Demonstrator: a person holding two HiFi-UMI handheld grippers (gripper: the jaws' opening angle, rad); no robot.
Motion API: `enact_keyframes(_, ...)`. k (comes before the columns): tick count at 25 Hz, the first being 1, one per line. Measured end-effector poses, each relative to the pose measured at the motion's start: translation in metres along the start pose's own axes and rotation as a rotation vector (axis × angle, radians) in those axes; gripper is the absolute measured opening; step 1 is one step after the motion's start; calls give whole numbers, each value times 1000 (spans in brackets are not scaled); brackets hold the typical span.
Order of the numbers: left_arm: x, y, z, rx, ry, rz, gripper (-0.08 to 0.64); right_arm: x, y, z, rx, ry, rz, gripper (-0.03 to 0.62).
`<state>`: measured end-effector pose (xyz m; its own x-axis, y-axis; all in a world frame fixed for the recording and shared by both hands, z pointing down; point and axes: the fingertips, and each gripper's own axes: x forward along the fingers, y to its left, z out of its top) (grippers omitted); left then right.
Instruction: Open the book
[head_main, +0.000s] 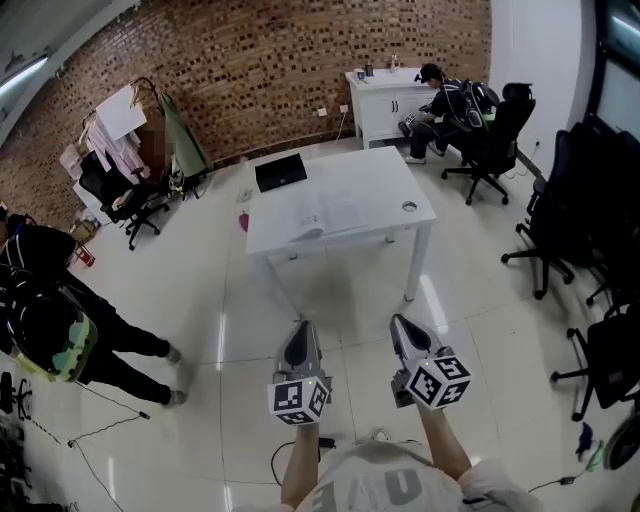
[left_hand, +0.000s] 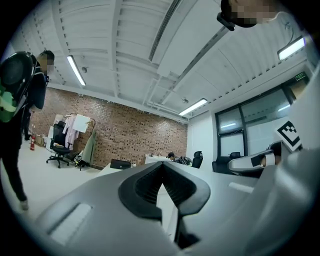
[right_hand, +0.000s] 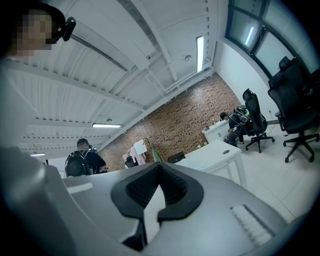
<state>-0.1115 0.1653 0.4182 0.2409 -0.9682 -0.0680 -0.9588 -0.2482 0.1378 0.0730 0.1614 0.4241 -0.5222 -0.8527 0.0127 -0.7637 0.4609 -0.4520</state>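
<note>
Head view puts both tools low at six o'clock, well apart from the work. My left gripper (head_main: 300, 330) and right gripper (head_main: 399, 325) hang side by side over bare floor (head_main: 350, 290). Each has its jaws pressed together on nothing, and both gripper views confirm it. The book (head_main: 330, 215) lies at twelve o'clock from them, on the near half of the white surface (head_main: 390, 180). Its pale pages look spread already, though it is too small for me to be sure.

Risks as I judge them, nearest first. A thin cable (head_main: 110, 420) trails over the floor at eight o'clock, and a standing person (head_main: 60, 320) at nine o'clock is near my path. Either could foul an approach. At the surface, jaws that arrive closed cannot catch a cover or a leaf. They would only shove the book toward the laptop (head_main: 281, 171) at its eleven o'clock. Pinching one thin page alone could crease or tear it.

Count:
- two grippers, each with one marker cube (head_main: 300, 398)
- one cable that I can trace
- one standing person
- one surface
- one book
- one laptop
- one seated person (head_main: 440, 100) at one o'clock by the far wall

Black chairs (head_main: 560, 200) crowd three o'clock, and I cannot separate them into a number.
</note>
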Motion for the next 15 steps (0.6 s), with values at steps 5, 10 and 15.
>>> enact_keyframes(5, -16, -4, -6, -7, 24, -6, 17, -11, 17, -4, -26, 1, 8, 2)
enact_keyframes(10, -33, 1, -1, 12, 17, -4, 18, -22, 26, -9, -34, 3, 5, 2)
enact_keyframes(15, -40, -1, 8, 11, -7, 1, 17, -34, 22, -7, -22, -7, -14, 2)
